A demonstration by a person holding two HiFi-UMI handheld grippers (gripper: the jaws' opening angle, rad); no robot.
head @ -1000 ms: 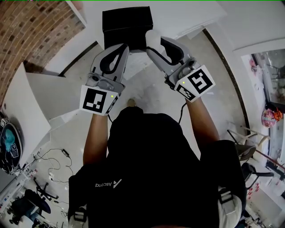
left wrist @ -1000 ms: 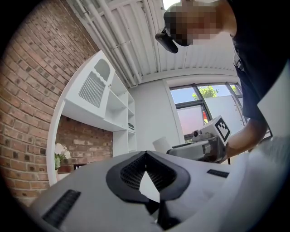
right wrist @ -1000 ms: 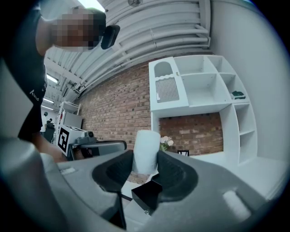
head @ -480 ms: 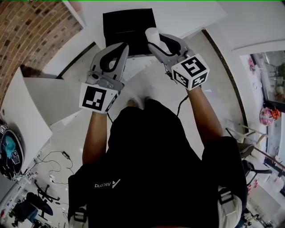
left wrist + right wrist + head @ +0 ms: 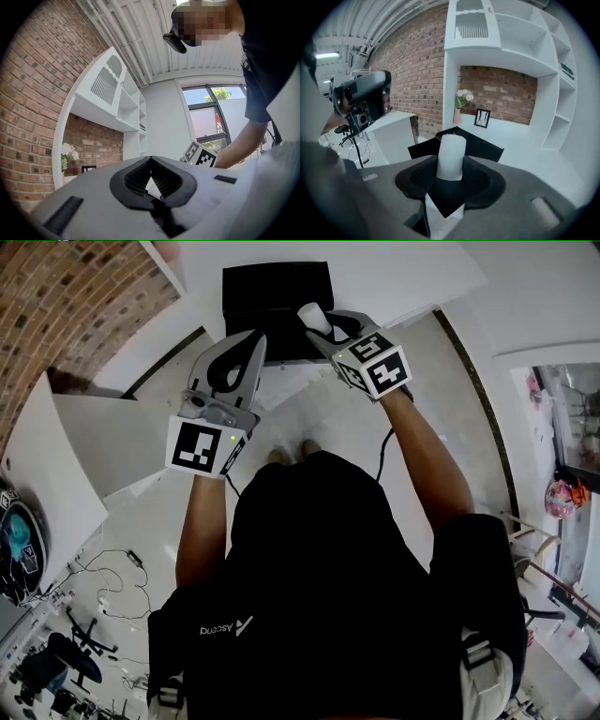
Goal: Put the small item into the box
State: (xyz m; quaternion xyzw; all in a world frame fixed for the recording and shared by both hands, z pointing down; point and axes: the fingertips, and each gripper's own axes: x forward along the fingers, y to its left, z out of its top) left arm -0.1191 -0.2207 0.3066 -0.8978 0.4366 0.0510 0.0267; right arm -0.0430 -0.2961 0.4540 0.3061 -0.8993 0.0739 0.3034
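The black open box lies on the white counter at the top of the head view, and its flaps show behind the jaws in the right gripper view. My right gripper is shut on a small white cylinder, which stands upright between the pads over the box's near right edge. My left gripper is just short of the box's near left corner. Its fingertips meet and nothing is between them.
The white counter runs back to a brick wall with white shelves. A vase of flowers and a small picture frame stand behind the box. A white desk is at the left, with cables on the floor.
My right gripper has carried the white cylinder forward and left, from beside the box to over its near right edge. The left gripper has barely moved.
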